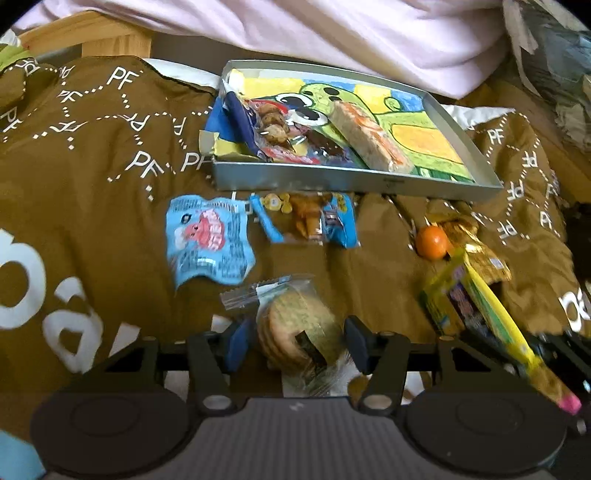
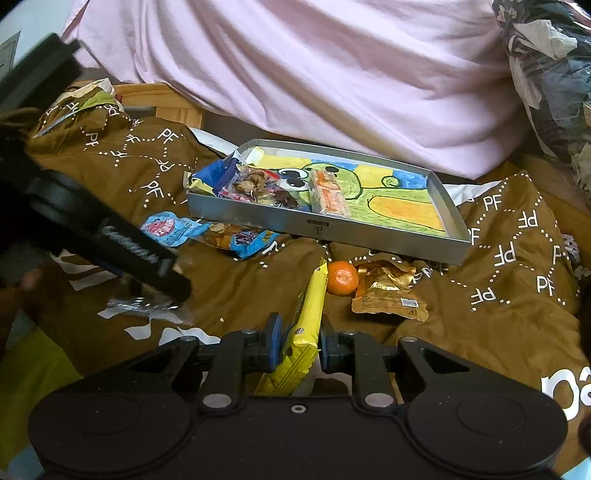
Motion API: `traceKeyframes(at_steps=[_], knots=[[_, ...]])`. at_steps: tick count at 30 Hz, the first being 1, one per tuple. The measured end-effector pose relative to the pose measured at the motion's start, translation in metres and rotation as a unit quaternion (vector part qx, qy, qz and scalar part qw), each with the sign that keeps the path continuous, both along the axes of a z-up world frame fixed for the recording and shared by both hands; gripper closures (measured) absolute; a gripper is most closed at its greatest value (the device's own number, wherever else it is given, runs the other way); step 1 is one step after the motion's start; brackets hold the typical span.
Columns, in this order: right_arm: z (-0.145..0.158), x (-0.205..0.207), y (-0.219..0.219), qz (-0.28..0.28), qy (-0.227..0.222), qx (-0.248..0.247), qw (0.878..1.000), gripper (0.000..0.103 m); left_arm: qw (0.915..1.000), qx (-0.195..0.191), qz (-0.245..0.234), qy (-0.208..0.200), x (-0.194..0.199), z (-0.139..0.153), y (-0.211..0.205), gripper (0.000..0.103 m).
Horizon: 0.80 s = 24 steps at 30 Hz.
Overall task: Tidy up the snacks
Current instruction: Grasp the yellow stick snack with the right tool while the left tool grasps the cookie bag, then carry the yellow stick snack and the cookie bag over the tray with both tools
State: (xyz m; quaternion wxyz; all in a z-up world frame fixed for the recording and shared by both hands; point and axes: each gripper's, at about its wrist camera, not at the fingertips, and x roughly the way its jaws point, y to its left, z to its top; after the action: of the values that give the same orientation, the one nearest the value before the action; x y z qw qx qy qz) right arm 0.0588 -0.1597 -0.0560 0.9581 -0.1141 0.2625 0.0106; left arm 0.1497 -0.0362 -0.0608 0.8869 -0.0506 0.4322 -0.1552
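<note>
My left gripper [image 1: 298, 341] is low over the brown quilt, shut on a clear pack of round crackers [image 1: 295, 325] that fills the gap between its blue pads. My right gripper [image 2: 301, 343] is shut on the near end of a long yellow snack pack [image 2: 308, 314], which points away toward the tray. The same yellow snack pack [image 1: 480, 314] shows at the right in the left wrist view. The silver tray [image 2: 325, 226] with a green cartoon drawing lies further back. It holds a rice-cracker bar [image 2: 328, 194] and several small wrapped snacks [image 2: 255, 184] at its left end.
Loose on the quilt before the tray [image 1: 351, 181] lie a light-blue pouch [image 1: 207, 236], a blue-wrapped snack [image 1: 314, 221], an orange [image 1: 432, 242] and a gold pouch [image 2: 388, 291]. Pink bedding [image 2: 314, 74] rises behind the tray. A wooden bed frame [image 1: 85, 35] is at far left.
</note>
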Motion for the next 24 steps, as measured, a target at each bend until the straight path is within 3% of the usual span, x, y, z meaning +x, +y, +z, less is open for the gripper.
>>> traceKeyframes(at_steps=[13, 19, 24], knots=[[-0.006, -0.002, 0.011, 0.022, 0.001, -0.031, 0.999, 0.085, 1.0, 0.008, 0.0, -0.004, -0.004, 0.002, -0.003, 0.044], [-0.007, 0.001, 0.005, 0.015, 0.014, -0.008, 1.0, 0.085, 0.9996, -0.027, -0.009, 0.0, -0.006, 0.002, -0.002, 0.045], [-0.004, -0.004, 0.004, 0.025, 0.004, 0.005, 1.0, 0.089, 0.9996, -0.027, -0.007, -0.007, -0.009, 0.003, -0.003, 0.046]])
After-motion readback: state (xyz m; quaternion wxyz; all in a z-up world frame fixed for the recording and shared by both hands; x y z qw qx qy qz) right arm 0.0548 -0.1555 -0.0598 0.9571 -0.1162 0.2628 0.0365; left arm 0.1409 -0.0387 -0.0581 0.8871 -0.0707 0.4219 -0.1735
